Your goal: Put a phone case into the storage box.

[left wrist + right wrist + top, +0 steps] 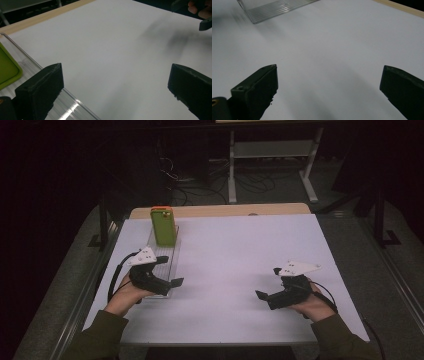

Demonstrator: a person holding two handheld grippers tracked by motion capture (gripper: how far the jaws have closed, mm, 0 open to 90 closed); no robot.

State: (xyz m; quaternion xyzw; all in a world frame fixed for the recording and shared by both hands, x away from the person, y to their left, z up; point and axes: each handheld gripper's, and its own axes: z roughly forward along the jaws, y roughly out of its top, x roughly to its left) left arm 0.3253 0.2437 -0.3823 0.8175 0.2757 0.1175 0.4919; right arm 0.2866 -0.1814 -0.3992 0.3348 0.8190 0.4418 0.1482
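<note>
Two hand-held grippers over a white table. The left gripper, jaws spread wide and empty, sits over the near end of a clear ribbed tray; a green phone stands propped at the tray's far end. The right gripper, also wide open and empty, hovers well apart, likely waiting its turn

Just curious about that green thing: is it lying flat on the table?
No, the green phone case stands upright in a clear ridged tray on the white table.
</note>
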